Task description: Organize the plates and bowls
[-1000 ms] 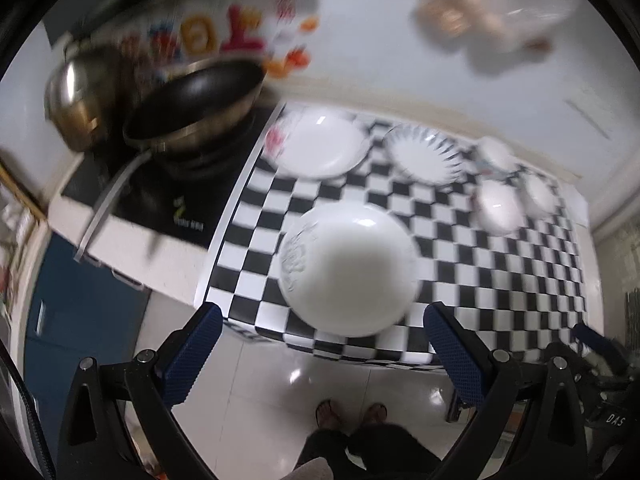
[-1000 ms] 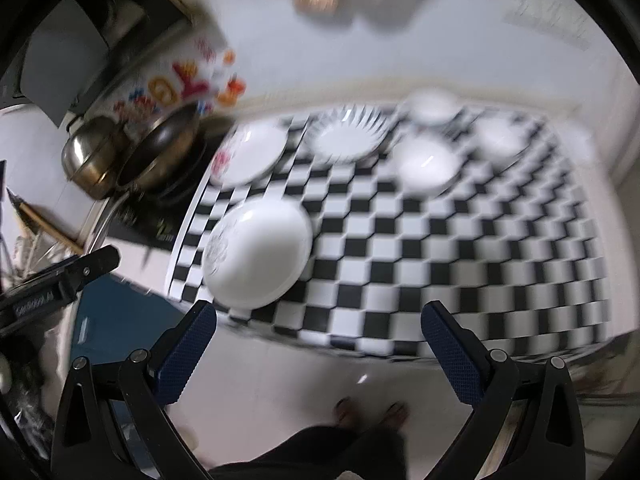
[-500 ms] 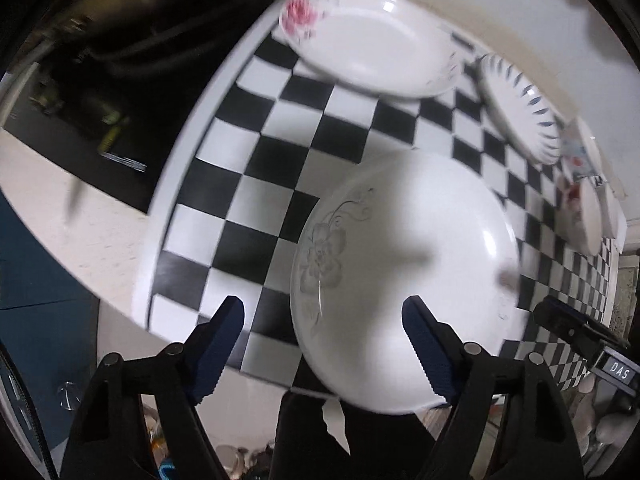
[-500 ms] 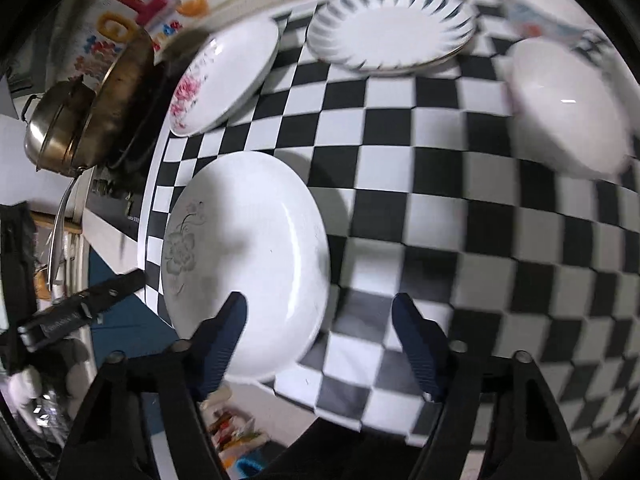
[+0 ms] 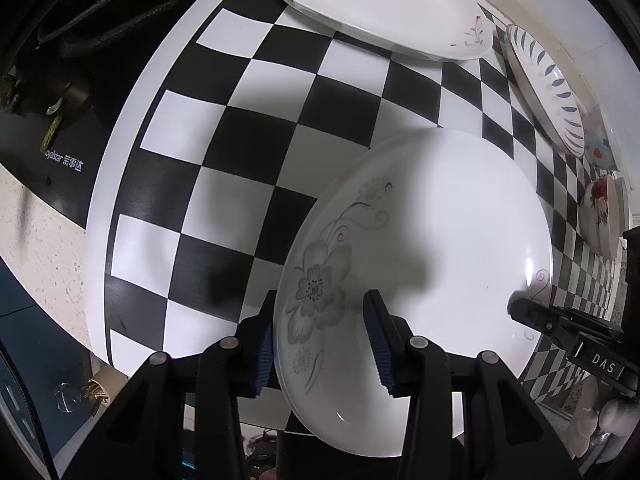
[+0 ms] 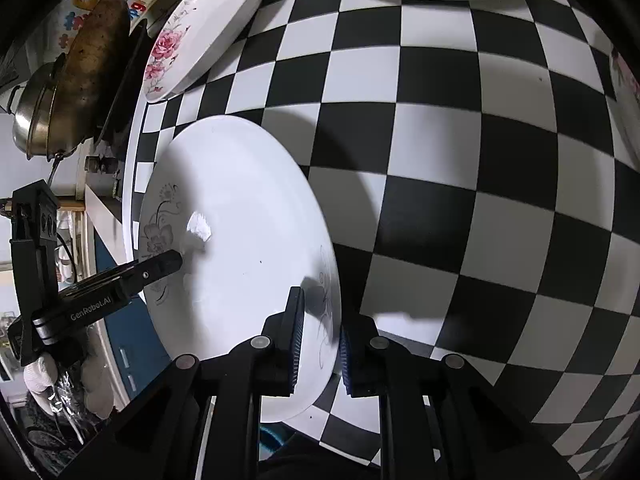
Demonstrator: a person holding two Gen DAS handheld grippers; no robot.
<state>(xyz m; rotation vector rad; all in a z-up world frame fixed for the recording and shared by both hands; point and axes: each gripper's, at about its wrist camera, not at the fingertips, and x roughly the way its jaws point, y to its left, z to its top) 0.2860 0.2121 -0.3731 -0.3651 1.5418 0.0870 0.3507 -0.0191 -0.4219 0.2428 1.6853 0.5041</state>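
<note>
The checkered black-and-white surface [image 5: 256, 128] fills most of both wrist views, with a dark cooktop [image 5: 60, 92] adjoining its left edge. On the surface's near left part lies a large white plate with a grey flower print [image 5: 420, 264], its near rim overhanging the surface edge. At the far left sits a white plate with a pink rose print [image 5: 380, 4], well apart from the grey-flowered one, and to the right of that a plate with dark leaf marks around its rim [image 5: 548, 92]. Further right, at the edge of the left wrist view, stand two small bowls with red flower prints [image 5: 600, 208], too distorted to describe closely. A worn wok [image 6: 96, 64] and a steel pot [image 6: 32, 120] sit on the cooktop side, beyond the surface's left edge. The left hand-held gripper [image 5: 320, 340] straddles the near left rim of the grey-flowered plate, one finger outside the rim and one over the plate's face; its jaws are closing, and a gap to the plate remains visible at the inner pad. The right hand-held gripper [image 6: 320, 344] straddles the near right rim of the same plate, its jaws closing with the rim between them and the pads close against it on both sides. A gloved hand [image 6: 44, 376] holds the left tool.
</note>
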